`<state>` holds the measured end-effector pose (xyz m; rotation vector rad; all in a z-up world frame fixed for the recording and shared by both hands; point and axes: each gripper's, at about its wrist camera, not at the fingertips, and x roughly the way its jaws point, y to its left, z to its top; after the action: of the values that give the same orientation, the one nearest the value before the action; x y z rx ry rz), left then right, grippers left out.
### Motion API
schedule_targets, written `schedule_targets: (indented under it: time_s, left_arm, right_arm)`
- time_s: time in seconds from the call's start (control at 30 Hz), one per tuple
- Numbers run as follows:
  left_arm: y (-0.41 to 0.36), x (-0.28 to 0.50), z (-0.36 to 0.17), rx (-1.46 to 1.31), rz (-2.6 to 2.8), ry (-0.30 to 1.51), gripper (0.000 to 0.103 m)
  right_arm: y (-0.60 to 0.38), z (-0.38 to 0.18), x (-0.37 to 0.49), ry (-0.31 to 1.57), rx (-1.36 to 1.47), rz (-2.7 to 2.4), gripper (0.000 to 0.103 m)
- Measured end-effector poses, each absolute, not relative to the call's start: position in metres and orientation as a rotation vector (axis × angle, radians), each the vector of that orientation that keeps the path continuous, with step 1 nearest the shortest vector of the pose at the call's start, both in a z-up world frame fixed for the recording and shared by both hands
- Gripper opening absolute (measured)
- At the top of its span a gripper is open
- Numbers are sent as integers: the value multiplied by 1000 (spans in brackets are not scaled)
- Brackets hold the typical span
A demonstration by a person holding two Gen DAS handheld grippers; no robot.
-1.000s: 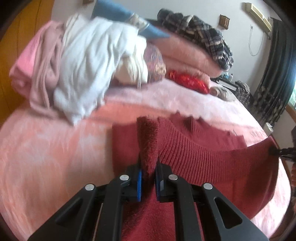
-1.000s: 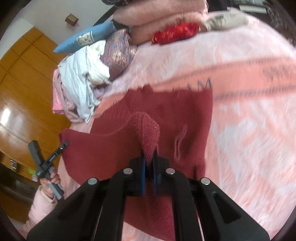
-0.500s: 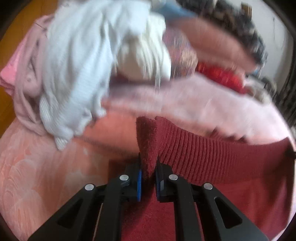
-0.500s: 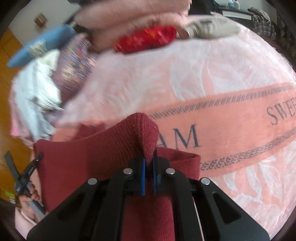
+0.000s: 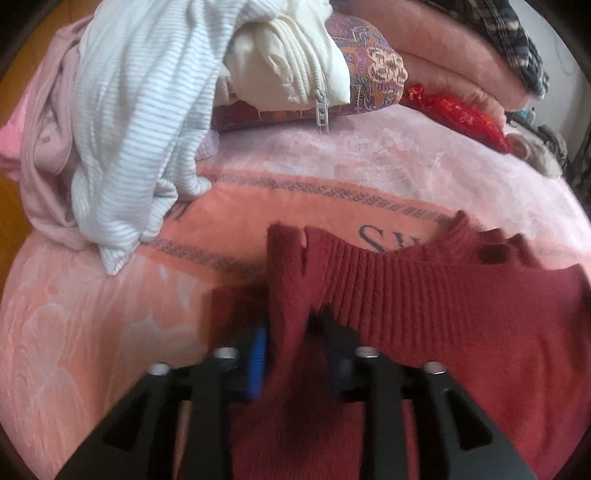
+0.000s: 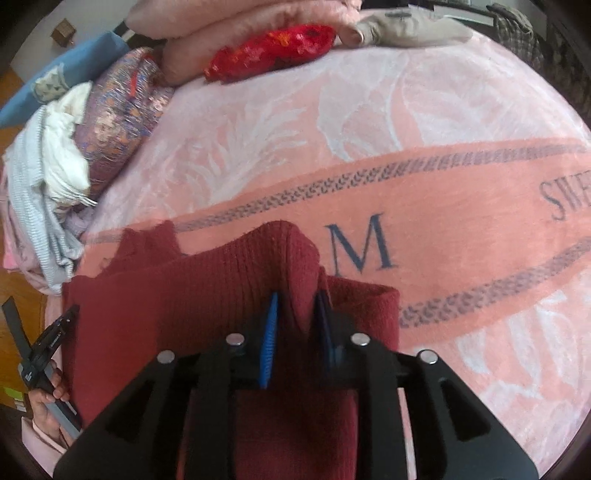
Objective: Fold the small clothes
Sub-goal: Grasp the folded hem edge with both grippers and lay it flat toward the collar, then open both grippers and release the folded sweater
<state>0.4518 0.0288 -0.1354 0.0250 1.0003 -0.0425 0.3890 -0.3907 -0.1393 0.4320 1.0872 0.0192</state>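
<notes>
A dark red knit sweater (image 5: 443,306) lies folded over itself on the pink bed blanket (image 5: 92,332). My left gripper (image 5: 295,332) has its jaws apart, with the sweater's ribbed hem corner loose between them. My right gripper (image 6: 295,321) also has its jaws apart, with the other hem corner (image 6: 291,258) standing between them. The sweater (image 6: 166,314) spans from one gripper to the other. The left gripper also shows at the left edge of the right wrist view (image 6: 55,328).
A heap of white, striped and pink clothes (image 5: 129,110) lies at the bed's far left, with a patterned pillow (image 5: 369,74) behind. Folded pink blankets (image 6: 240,22) and a red cushion (image 6: 273,48) lie along the bed's far side.
Both grippers carried the hem forward over the sweater, laying the fold. Their jaws, shut on the cloth earlier, have now opened.
</notes>
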Motion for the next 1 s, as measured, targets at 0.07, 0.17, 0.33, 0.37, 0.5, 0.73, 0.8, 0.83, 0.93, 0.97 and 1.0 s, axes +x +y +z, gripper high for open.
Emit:
schedule_targets:
  time_s: [0.07,0.17,0.33,0.37,0.5,0.73,0.8,0.83,0.93,0.97,1.0]
  left_arm:
    - [40,435,-120,-30,-92,1008,55]
    - [56,396,-102,-35,-125,1015,65]
    - [74,323,-108,1,-138,1038,66]
    - [75,315,-110,-3,-139,1034,66]
    - [68,295,-129,14,-144,1030,66]
    - [55,293,-135,71,-144,1038,66]
    - [57,293,-139,80,-150,1043,66]
    - [57,294,-142,85,-149,1049,66]
    - [62,296,-159,60,-150,1081,67]
    - [63,296,-161,44,-149,1078,67]
    - [64,296,-162,37,-148,1077,67]
  right_arm:
    - [-391,-120,366,1099,402,41,38]
    - [-386,-104,324,1125,364,112,47]
    - [-383,-125,247,1216,308,119,54]
    - [-385,-131,238,1228,328,122,54]
    - [-385,-158,219,1240,391,154,45]
    - [-391,-163,211,1241,489,217,5]
    - [-398,-171,208,1276,497,199,5]
    - [-397,-178,209,1289,492,197,5]
    - [-393,-183,210,1293,473,182,5]
    - [-392,-180,211,1297,451,178,5]
    - [-390,-178,213,1297,433,176,5]
